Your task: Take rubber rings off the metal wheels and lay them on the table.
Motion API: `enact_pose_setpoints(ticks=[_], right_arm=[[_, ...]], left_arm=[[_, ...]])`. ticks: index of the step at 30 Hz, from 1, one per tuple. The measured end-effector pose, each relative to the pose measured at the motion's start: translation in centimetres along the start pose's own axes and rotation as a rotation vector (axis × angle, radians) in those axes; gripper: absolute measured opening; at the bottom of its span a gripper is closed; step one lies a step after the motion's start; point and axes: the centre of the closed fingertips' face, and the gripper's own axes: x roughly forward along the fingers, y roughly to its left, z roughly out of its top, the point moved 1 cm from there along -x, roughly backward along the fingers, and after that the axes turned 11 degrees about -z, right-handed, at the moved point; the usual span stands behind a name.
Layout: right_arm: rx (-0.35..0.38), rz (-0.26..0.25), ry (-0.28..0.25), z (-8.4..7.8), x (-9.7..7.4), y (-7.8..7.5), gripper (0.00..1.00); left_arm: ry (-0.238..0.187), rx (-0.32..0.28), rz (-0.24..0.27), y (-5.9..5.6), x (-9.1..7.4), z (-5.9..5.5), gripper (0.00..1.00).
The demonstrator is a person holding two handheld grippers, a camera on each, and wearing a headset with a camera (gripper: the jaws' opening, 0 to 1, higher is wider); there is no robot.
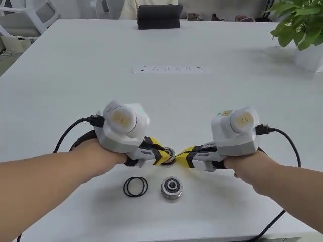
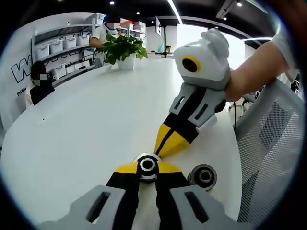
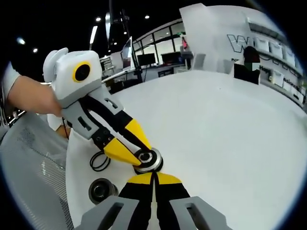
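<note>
The white table (image 1: 75, 75) is smooth and bare around the work, so anything dropped on it could roll freely.

The left gripper (image 2: 147, 168) comes in from the left of the held metal wheel (image 3: 147, 159), its yellow fingertips clamped on either side of the wheel's round body. That is a grip on a curved metal surface, which I judge to be the main risk. A pull on the rubber could twist the wheel out of the pads, or tip it so the ring binds in its groove instead of sliding off.

The right gripper (image 3: 153, 178) meets the wheel from the opposite side, its fingertips drawn together at the rim. I cannot tell whether they have a rubber ring pinched between them or have closed on nothing. If the bite is shallow, the stretched rubber could slip free and snap back, or fly off the table.

The held wheel sits between the two sets of tips, low over the table. I cannot tell whether it is clear of the surface.

A second metal wheel (image 1: 172, 187) stands just in front of the held one, toward the person. A jerk of either hand could knock it rolling.

Two black rubber rings (image 1: 135, 186) lie overlapped on the table to the left of that second wheel. A sleeve or cable could sweep them away.
</note>
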Motion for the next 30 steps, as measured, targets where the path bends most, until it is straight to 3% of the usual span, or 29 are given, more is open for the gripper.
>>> enact_pose_setpoints(ticks=[2, 7, 9, 10, 12, 16, 23, 30], right_arm=[[0.068, 0.002, -0.017, 0.3, -0.1, -0.2, 0.00], [0.147, 0.011, -0.020, 0.3, -0.2, -0.3, 0.00], [0.220, 0.020, -0.061, 1.0, -0.4, -0.5, 0.00], [0.268, 0.035, -0.047, 1.0, -0.5, -0.2, 0.00], [0.237, 0.023, -0.044, 0.7, -0.5, -0.3, 0.00], [0.327, 0.040, -0.050, 0.8, -0.8, -0.2, 0.00], [0.423, 0.061, -0.056, 0.9, -0.9, 0.1, 0.00], [0.452, 0.077, -0.059, 1.3, -0.7, 0.4, 0.00]], left_arm=[[0.000, 0.001, 0.000, 0.0, 0.0, 0.0, 0.07], [0.001, 0.000, 0.003, 0.0, 0.0, 0.0, 0.07], [0.002, -0.001, 0.003, 0.0, 0.0, 0.0, 0.07], [0.001, -0.001, 0.004, 0.0, 0.0, 0.0, 0.07], [0.002, -0.002, 0.005, 0.0, 0.0, 0.0, 0.07], [0.003, -0.002, 0.006, 0.0, 0.0, 0.0, 0.07], [0.003, -0.003, 0.011, 0.0, 0.1, 0.1, 0.07], [0.006, 0.000, 0.015, 0.1, 0.1, 0.0, 0.07]])
